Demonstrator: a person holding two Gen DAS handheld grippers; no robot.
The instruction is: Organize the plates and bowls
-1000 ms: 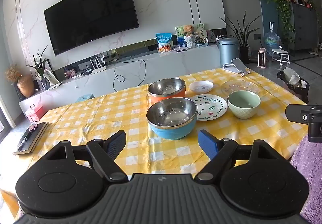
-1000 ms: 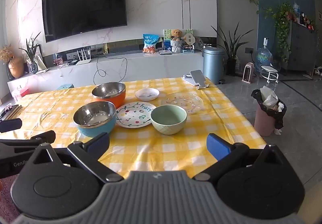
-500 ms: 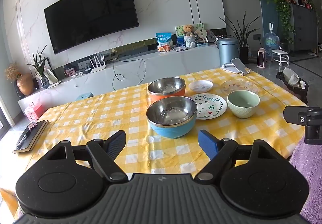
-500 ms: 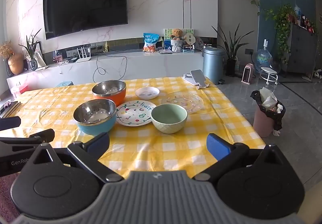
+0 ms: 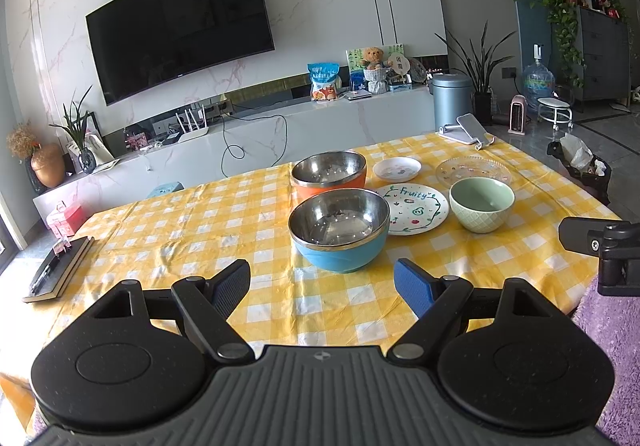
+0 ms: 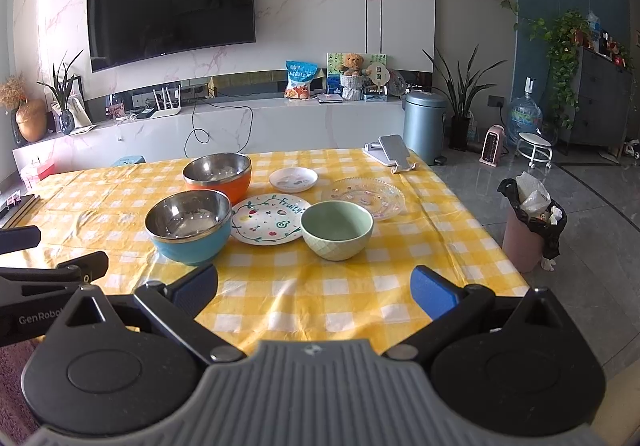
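Nothing on the yellow checked tablecloth [image 5: 180,230] has moved over the last second; sorting seems unstarted. In the left wrist view, the left gripper [image 5: 322,278] gapes unladen before the empty blue steel-lined bowl [image 5: 339,230]; behind it sits the empty orange steel-lined bowl [image 5: 329,173].

In the right wrist view, the right gripper [image 6: 314,288] hangs released near the empty green ceramic bowl [image 6: 337,224], right of the blue bowl past the painted "Fruity" plate [image 6: 270,217].

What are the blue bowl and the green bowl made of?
The blue bowl looks like shiny steel inside, mirror-like with reflections, with a blue outer shell, maybe plastic. The green bowl looks like glazed ceramic: thick rim, soft gloss, embossed criss-cross pattern outside.
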